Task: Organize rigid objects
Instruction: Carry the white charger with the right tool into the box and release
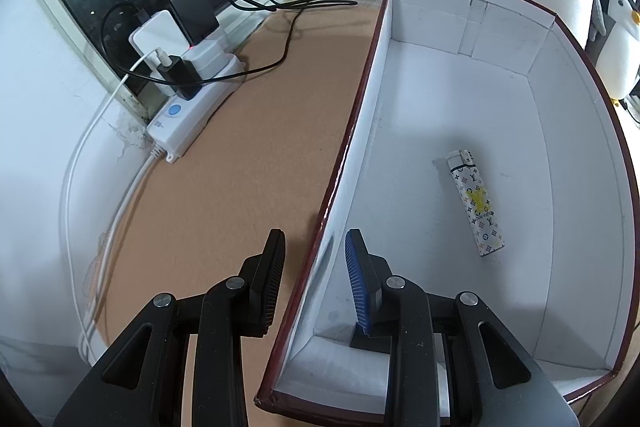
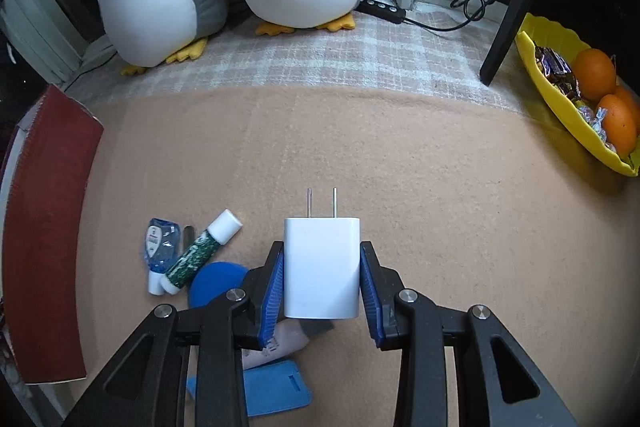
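- while the box wall (image 1: pixel 352 131) stood between the left gripper's (image 1: pixel 316 283) fingers, it could not be told whether the pads pressed on it or only straddled it; the box seemed to be steadied from that side.
- a white charger (image 2: pixel 321 267) was seen between the right gripper's (image 2: pixel 322 283) blue pads, both of which lay against its sides, so it was judged grasped, prongs pointing away from the camera.
- no earlier view was given, so nothing was said of how that grip came about.
- inside the box only a patterned lighter (image 1: pixel 476 203) was seen, lying flat toward the right wall, with bare floor around it.
- on the mat, left of the charger, a small blue bottle (image 2: pixel 158 251), a green tube (image 2: pixel 200 251), a blue disc (image 2: pixel 214 281) and a blue case (image 2: pixel 276 387) were left unsorted.
- the step in hand was judged to be carrying the charger to the box, whose red outer side (image 2: pixel 44 235) showed at the left edge.
- the charger was best kept level and lifted clear of the rim, since smooth sides could slip.
- it was best set down apart from the lighter, prongs kept off the wall.
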The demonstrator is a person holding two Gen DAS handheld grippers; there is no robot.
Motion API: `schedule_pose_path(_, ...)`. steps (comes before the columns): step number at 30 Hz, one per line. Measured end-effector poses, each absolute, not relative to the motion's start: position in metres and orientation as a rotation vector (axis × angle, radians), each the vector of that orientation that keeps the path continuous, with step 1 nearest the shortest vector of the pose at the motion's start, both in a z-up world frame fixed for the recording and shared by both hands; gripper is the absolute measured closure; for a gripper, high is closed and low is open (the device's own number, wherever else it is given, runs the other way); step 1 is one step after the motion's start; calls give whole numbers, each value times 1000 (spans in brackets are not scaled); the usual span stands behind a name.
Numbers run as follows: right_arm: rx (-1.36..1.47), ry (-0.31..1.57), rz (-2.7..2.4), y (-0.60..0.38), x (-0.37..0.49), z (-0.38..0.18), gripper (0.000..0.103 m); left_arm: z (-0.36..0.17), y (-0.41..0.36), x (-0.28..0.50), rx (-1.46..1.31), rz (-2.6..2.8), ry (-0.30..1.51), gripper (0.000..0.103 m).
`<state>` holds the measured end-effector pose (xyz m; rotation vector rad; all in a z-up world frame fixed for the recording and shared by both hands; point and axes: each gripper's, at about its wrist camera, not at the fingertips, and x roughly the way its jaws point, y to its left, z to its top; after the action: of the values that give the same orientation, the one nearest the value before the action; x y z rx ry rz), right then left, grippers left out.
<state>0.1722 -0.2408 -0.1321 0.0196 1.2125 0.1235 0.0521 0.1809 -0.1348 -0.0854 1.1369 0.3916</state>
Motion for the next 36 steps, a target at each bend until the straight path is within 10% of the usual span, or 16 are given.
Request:
schedule_pose_path(17, -103, 1024, 528, -87, 90, -37, 71, -123, 188, 43, -120, 393, 1092, 74)
schedule_pose_path(36, -338, 1043, 727, 52, 44, -62, 71, -126, 190, 43, -154, 344, 1061, 91)
